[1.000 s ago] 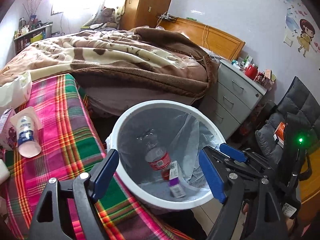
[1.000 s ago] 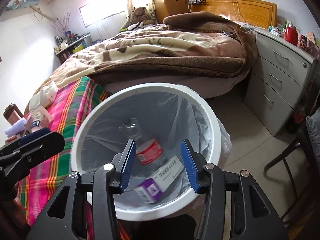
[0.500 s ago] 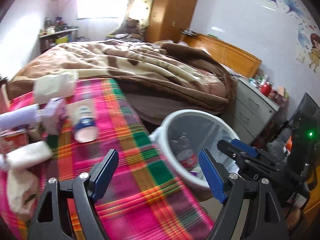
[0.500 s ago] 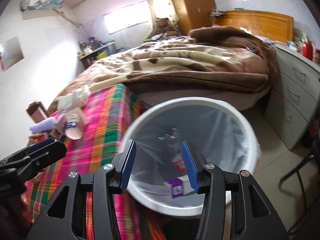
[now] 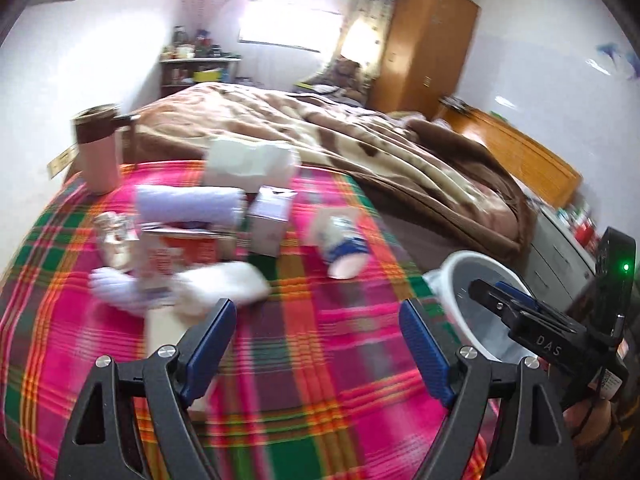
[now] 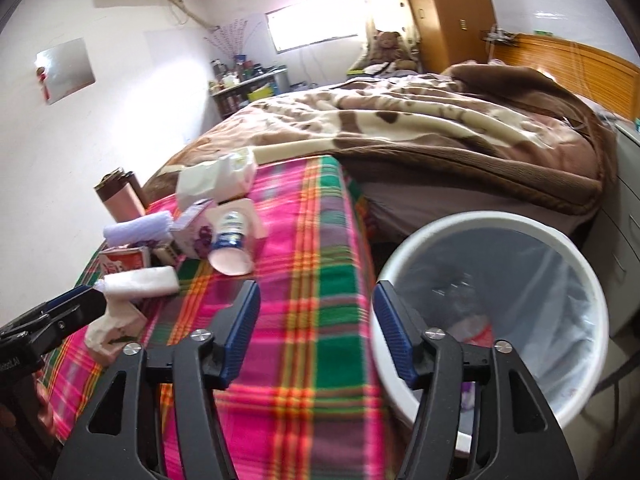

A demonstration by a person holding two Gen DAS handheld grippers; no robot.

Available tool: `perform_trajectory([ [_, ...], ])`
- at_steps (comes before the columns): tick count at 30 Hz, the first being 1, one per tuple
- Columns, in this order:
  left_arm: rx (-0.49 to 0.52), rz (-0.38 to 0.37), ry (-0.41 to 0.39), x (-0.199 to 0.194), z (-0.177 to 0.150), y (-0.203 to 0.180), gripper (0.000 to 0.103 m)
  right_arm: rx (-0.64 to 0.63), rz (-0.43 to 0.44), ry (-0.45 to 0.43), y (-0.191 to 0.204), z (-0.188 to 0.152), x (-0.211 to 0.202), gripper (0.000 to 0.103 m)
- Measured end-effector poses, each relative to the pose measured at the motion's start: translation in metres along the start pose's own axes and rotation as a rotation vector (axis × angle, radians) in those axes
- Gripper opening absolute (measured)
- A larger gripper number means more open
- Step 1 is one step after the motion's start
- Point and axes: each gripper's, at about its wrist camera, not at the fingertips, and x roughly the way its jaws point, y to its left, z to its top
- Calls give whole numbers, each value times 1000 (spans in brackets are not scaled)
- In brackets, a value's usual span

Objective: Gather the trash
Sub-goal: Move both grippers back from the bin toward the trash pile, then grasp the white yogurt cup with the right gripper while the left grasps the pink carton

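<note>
Trash lies on a pink-and-green plaid cloth (image 5: 320,360) (image 6: 312,272): a tipped white cup with a blue label (image 5: 344,244) (image 6: 232,244), a purple-and-white carton (image 5: 270,220) (image 6: 196,232), a red-and-white box (image 5: 180,248) (image 6: 124,260), crumpled white tissue (image 5: 224,284) (image 6: 140,282). My left gripper (image 5: 316,332) hangs open over the cloth, nothing between its fingers. The jaws of my right gripper (image 6: 316,320) are opening, empty, over the cloth's edge beside the white bin (image 6: 492,304) (image 5: 472,300). A bottle and a carton lie inside the bin.
A pink tumbler (image 5: 98,148) (image 6: 120,200), a rolled lilac towel (image 5: 188,204) and a white tissue pack (image 5: 248,164) (image 6: 224,172) stand at the cloth's far side. A bed with a brown blanket (image 6: 420,128) lies behind, grey drawers (image 6: 628,184) at right.
Both views have swung left from the bin onto the plaid cloth. The trash pile has come into the left view's centre. The right jaws stand wider than before.
</note>
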Motion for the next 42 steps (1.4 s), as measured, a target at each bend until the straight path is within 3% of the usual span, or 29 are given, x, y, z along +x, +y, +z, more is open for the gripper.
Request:
perform_trajectory([
  [14,-114,113,41,18,7,80,86,-68,8,77,48,18,52,63],
  [18,-128,146,50,25,12,98,86,-55,26,89,51,24,64,77],
  [25,-117,164,73,45,28,117,86,-24,29,134,59,28,88,77],
  [39,-89,111,133,82,39,121,86,-29,20,185,62,30,107,76],
  [41,-93,85,141,84,39,120,81,-29,25,182,63,30,106,75],
  [42,-95,79,143,85,39,119,77,-29,28,182,63,30,105,69],
])
